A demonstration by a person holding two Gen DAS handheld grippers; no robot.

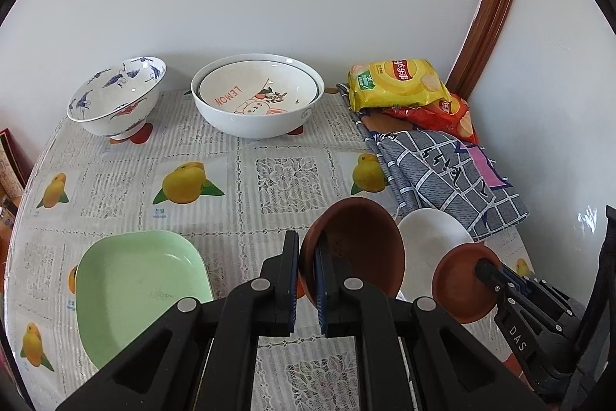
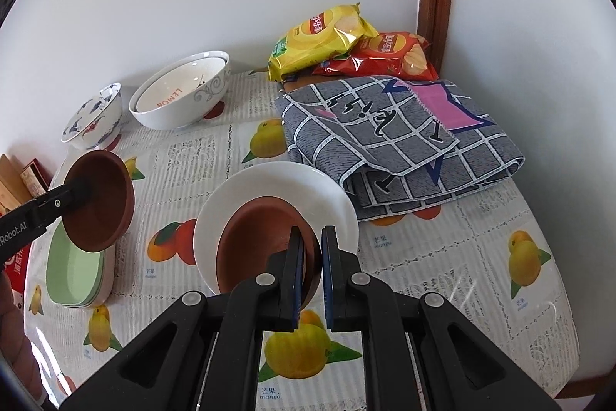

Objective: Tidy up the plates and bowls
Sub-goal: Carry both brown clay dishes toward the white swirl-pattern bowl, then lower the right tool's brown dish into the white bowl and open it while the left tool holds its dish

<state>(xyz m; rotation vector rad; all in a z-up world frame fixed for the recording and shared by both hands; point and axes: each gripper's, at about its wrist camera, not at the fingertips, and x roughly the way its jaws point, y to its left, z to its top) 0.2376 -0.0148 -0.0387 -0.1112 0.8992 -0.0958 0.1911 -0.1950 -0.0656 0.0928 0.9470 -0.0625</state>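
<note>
My left gripper [image 1: 307,249] is shut on the rim of a brown dish [image 1: 358,241] and holds it tilted above the table; this dish also shows in the right wrist view [image 2: 100,203], over the green plates [image 2: 77,268]. My right gripper [image 2: 312,241] is shut on the rim of a second brown dish [image 2: 261,237], held over the white plate [image 2: 277,180]. In the left wrist view the right gripper [image 1: 486,265] holds that dish [image 1: 458,280] in front of the white plate [image 1: 427,237]. A green plate [image 1: 134,287] lies at the front left.
A blue-patterned bowl [image 1: 115,95] and a white bowl with a "LEMON" plate inside [image 1: 258,99] stand at the back by the wall. Chip bags [image 1: 400,83] and a folded grey checked cloth [image 1: 442,172] fill the right side. Boxes [image 2: 23,180] stand beyond the table's left edge.
</note>
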